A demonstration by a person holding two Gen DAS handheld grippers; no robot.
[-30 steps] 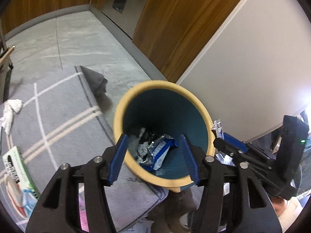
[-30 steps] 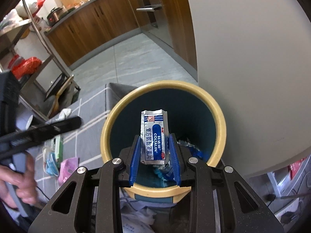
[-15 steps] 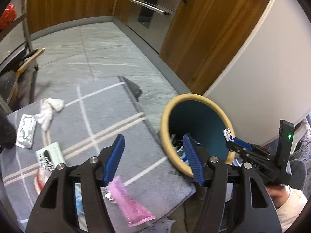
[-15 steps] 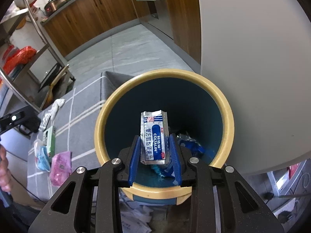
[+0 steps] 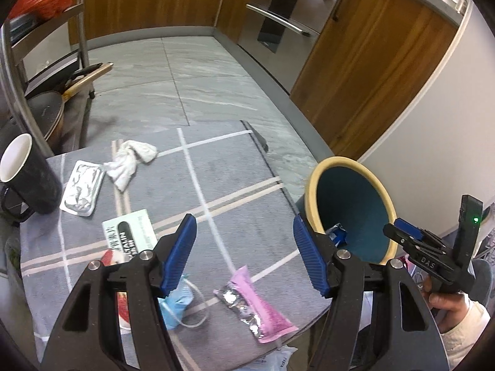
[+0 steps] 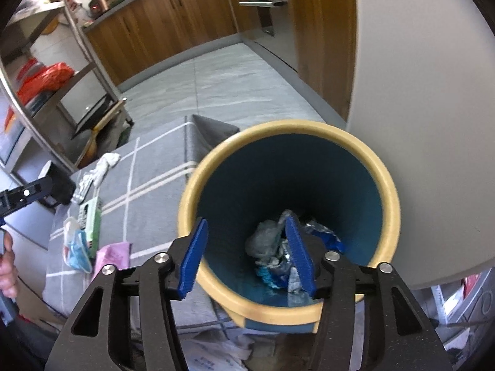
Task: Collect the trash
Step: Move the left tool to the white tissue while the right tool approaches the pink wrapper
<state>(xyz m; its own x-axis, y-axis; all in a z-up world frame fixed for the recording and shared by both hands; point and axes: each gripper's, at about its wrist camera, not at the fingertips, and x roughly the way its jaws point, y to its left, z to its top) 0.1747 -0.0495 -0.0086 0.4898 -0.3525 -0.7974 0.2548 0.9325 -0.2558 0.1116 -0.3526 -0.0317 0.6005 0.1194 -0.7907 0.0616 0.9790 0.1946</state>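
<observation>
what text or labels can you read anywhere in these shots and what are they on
"DAS": on the body of the right gripper, seen from the left wrist.
"kobu": on the white bag at the bottom edge; uncertain.
Green-and-white packet: large dark lettering, too skewed to read.
Wrappers in the bin: blurred, unreadable.

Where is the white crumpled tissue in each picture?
Left wrist view: the white crumpled tissue lies upper left on the grey cloth, right beside a silver blister pack.
Right wrist view: the same tissue is small at the left, near the far edge of the cloth.
Shared landmark: the yellow-rimmed bin, at the right in the left wrist view and in the middle in the right wrist view.
</observation>
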